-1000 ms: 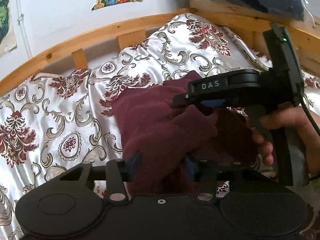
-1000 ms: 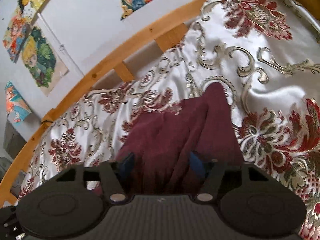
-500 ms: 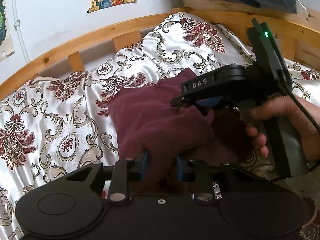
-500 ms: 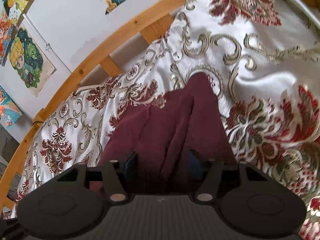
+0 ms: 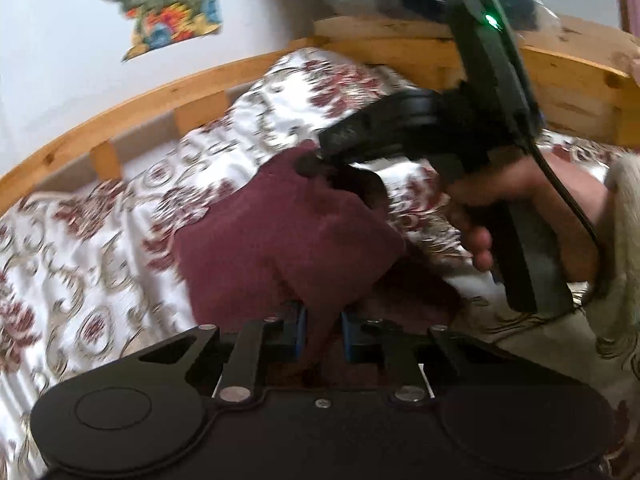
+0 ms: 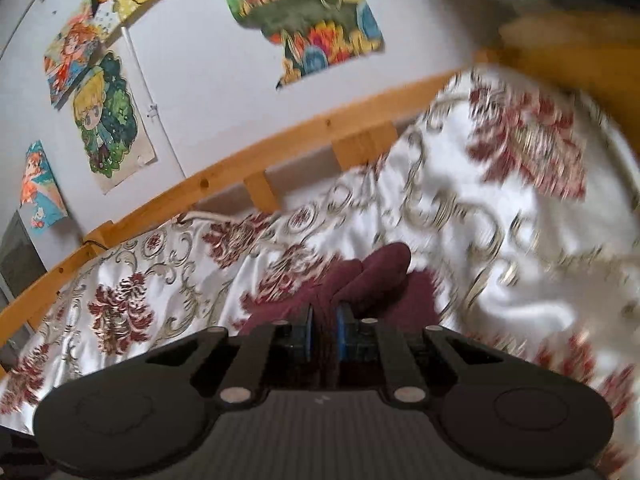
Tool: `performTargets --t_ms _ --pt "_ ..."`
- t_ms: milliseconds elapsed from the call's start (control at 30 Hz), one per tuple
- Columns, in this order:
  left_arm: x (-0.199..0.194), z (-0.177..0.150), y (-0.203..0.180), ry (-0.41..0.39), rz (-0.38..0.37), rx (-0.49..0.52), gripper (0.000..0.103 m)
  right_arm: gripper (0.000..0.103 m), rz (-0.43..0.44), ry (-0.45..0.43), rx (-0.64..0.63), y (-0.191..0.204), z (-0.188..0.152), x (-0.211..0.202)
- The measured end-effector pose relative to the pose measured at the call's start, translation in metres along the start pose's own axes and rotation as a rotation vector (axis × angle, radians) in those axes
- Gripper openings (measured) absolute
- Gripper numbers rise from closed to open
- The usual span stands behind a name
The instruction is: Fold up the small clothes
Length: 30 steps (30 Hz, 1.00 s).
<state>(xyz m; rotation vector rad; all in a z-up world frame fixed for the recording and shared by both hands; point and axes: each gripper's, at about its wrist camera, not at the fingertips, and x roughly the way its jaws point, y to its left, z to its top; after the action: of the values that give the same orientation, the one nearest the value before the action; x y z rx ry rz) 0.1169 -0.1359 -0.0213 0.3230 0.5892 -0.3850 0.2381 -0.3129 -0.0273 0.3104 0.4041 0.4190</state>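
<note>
In the left wrist view we see our left gripper [image 5: 322, 334] closing its jaws on a fuzzy maroon garment [image 5: 280, 240] lying rumpled on the satin floral bedspread [image 5: 80, 280], and in the right wrist view our right gripper [image 6: 323, 334], tilted, closes on the garment's bunched edge.

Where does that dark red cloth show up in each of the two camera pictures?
Left wrist view: the dark red cloth fills the middle, running down into the near claw.
Right wrist view: cloth sits low in the middle, bunched just ahead of the claw.
Shared landmark: the wooden bed rail.
</note>
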Motion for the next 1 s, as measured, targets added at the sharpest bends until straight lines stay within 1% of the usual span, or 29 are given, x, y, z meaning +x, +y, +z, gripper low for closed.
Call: performTargets --t_ms 67,167,267,400,500,567,600,667,700,733,767,800,833,900,933,967,1000 --pt "0.004 0.002 -0.008 0.0 -0.017 0.022 0.018 0.014 -0.018 0.006 -0.007 -0.006 0.002 -0.003" --pt "0.007 0.001 -0.014 0.014 -0.029 0.035 0.018 0.014 -0.036 0.041 0.023 -0.018 -0.002 -0.001" --pt "0.008 -0.004 -0.013 0.033 -0.036 0.035 0.018 0.014 -0.05 0.083 0.048 -0.027 -0.009 0.002" --pt "0.008 -0.012 -0.01 0.057 -0.059 0.017 0.019 0.014 -0.084 0.133 0.037 -0.031 -0.02 0.005" --pt "0.004 -0.017 -0.007 0.058 -0.092 -0.019 0.024 0.015 -0.105 0.146 0.021 -0.03 -0.026 0.006" --pt "0.0 -0.017 -0.002 0.056 -0.124 -0.06 0.039 0.018 -0.106 0.145 0.029 -0.031 -0.027 0.006" --pt "-0.002 -0.017 0.0 0.052 -0.142 -0.085 0.042 0.019 -0.107 0.144 0.036 -0.032 -0.028 0.005" --pt "-0.007 -0.017 0.006 0.048 -0.17 -0.128 0.056 0.037 -0.111 0.144 0.057 -0.035 -0.029 0.004" --pt "-0.01 -0.017 0.009 0.04 -0.177 -0.147 0.059 0.041 -0.114 0.143 0.072 -0.037 -0.029 0.001" --pt "-0.015 -0.017 0.012 0.023 -0.18 -0.168 0.065 0.044 -0.114 0.14 0.082 -0.038 -0.028 -0.001" --pt "-0.019 -0.018 0.016 0.004 -0.178 -0.186 0.071 0.05 -0.115 0.137 0.089 -0.039 -0.027 -0.005" --pt "-0.023 -0.018 0.018 -0.013 -0.174 -0.2 0.073 0.057 -0.121 0.134 0.092 -0.04 -0.026 -0.009" --pt "-0.026 -0.018 0.022 -0.032 -0.167 -0.218 0.078 0.061 -0.126 0.131 0.096 -0.04 -0.026 -0.013" --pt "-0.031 -0.016 0.031 -0.064 -0.148 -0.265 0.084 0.075 -0.128 0.135 0.105 -0.04 -0.026 -0.022" --pt "-0.032 -0.015 0.035 -0.076 -0.129 -0.293 0.09 0.079 -0.13 0.141 0.111 -0.04 -0.027 -0.026" --pt "-0.033 -0.015 0.04 -0.084 -0.105 -0.322 0.096 0.086 -0.13 0.15 0.11 -0.038 -0.027 -0.03" --pt "-0.032 -0.014 0.045 -0.088 -0.079 -0.353 0.098 0.089 -0.127 0.158 0.102 -0.035 -0.028 -0.033"
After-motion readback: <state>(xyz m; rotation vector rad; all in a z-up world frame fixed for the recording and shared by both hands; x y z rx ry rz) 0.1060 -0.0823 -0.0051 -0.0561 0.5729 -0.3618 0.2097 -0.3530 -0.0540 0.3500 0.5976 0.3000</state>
